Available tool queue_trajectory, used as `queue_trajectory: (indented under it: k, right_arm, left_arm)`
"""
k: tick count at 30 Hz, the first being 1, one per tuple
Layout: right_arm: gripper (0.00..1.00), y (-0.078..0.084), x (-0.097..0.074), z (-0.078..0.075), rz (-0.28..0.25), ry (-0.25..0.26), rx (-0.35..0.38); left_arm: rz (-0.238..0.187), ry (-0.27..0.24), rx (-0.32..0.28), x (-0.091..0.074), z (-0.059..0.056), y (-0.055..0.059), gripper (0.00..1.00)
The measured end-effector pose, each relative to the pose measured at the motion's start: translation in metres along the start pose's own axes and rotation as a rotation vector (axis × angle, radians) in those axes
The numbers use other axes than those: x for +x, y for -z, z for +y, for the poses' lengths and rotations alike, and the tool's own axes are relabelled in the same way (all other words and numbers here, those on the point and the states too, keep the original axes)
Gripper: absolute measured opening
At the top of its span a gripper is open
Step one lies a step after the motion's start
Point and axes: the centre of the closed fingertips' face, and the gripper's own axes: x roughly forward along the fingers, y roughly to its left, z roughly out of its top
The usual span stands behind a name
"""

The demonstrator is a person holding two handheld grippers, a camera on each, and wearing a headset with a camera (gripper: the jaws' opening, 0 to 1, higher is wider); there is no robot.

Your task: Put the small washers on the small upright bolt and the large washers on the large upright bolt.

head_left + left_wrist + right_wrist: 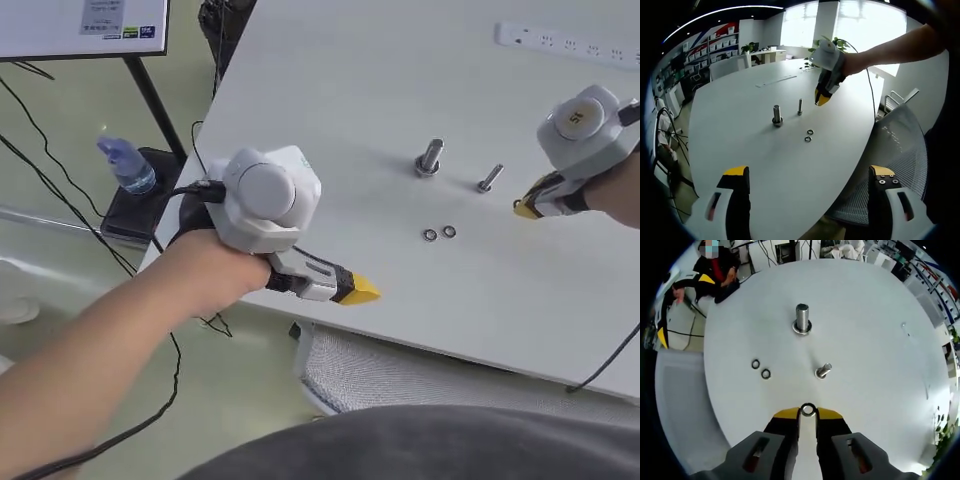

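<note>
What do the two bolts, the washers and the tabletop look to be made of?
Large bolt and small bolt: likely steel, silvery with bright glints. Two loose washers, and the washer in the right tool: metal too by their grey sheen, plating unclear. Tabletop: smooth matte white, probably laminate; core hidden.

Big bolt (430,157): shiny and silver, standing straight up on its wide round end. Small bolt (489,178): thin and silver, also standing up on its end, just beside the big bolt and not touching it. First washer (430,235): a little silver ring, lying flat near the big bolt, on the side toward the person. Second washer (449,231): the same kind, flat, just beside the first with a small gap. Third washer (808,410): pinched between the yellow tips of the right gripper (808,413), past the small bolt from the big bolt.
</note>
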Motion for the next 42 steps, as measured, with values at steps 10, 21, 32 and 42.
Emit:
queue_trajectory:
  k: [10, 21, 32, 42]
  right_arm:
    - [0.12, -0.023, -0.007, -0.016, -0.031, 0.016, -0.009]
    - [0.12, -0.043, -0.010, -0.017, -0.052, 0.020, -0.034]
    - [0.12, -0.053, -0.006, -0.020, -0.052, 0.009, -0.053]
    - [0.12, -0.053, 0.000, -0.021, -0.038, -0.001, -0.063]
  left_arm:
    - [0.000, 0.005, -0.003, 0.002, -0.001, 0.000, 0.99]
    - [0.011, 0.009, 0.002, 0.003, 0.000, 0.003, 0.98]
    - [0.011, 0.006, 0.000, 0.004, 0.003, 0.002, 0.97]
    - [0.023, 0.008, -0.002, 0.004, 0.002, 0.006, 0.95]
